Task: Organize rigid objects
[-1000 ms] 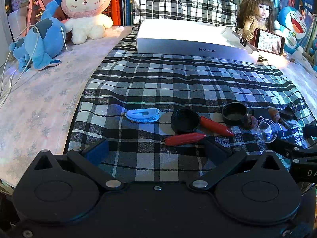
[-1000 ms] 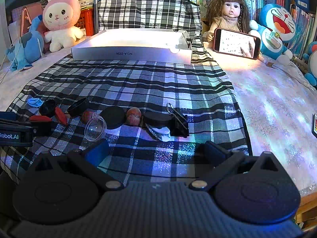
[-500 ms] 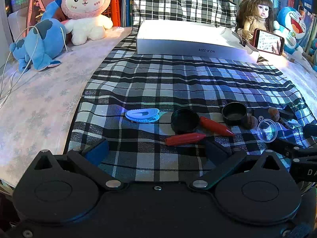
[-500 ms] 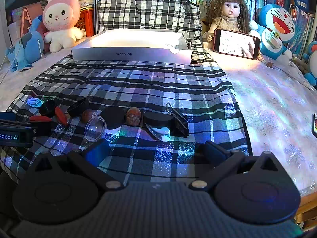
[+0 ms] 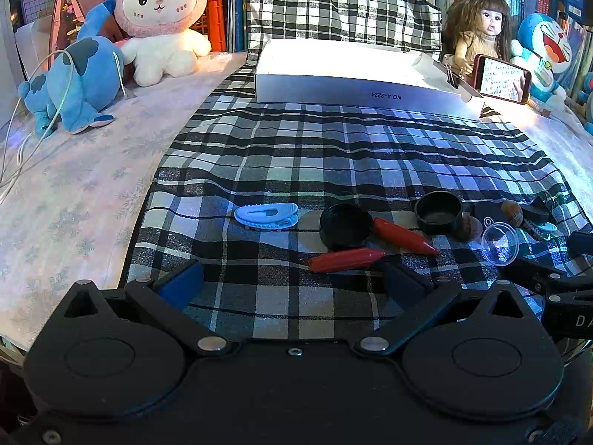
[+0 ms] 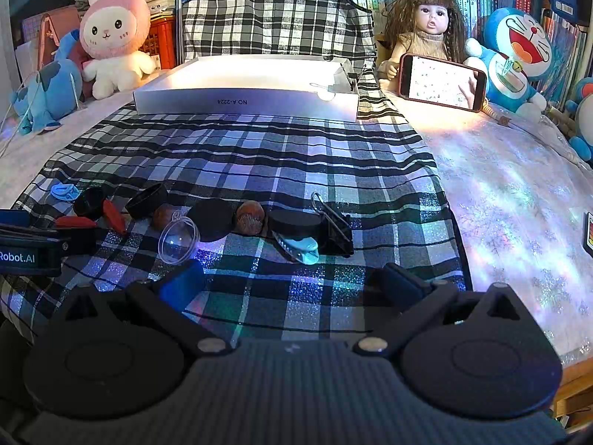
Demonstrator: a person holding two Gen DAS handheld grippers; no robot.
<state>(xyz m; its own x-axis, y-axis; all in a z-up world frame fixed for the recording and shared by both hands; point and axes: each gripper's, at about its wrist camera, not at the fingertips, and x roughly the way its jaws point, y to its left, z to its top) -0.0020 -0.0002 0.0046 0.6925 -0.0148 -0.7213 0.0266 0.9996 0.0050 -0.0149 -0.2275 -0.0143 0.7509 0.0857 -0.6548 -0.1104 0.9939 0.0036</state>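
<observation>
A row of small objects lies on the plaid cloth [image 5: 333, 155]. In the left wrist view: a light-blue clip [image 5: 266, 215], a black cap [image 5: 345, 226], two red crayon-like pieces [image 5: 344, 259] [image 5: 404, 235], a second black cap [image 5: 438, 212], walnuts [image 5: 470, 227] and a clear dome [image 5: 499, 243]. The right wrist view adds a black disc [image 6: 210, 219], a walnut [image 6: 250, 217], a black puck [image 6: 295, 223], a pale clip [image 6: 298, 247] and a black binder clip [image 6: 335, 230]. My left gripper [image 5: 292, 283] is open just short of the crayons. My right gripper [image 6: 292, 283] is open, short of the pale clip.
A white shallow box [image 5: 355, 74] stands at the back of the cloth, with a binder clip on its right corner. Plush toys [image 5: 159, 22], a doll [image 6: 426, 29] and a phone [image 6: 441, 82] line the rear. The table's right edge [image 6: 570, 367] is close.
</observation>
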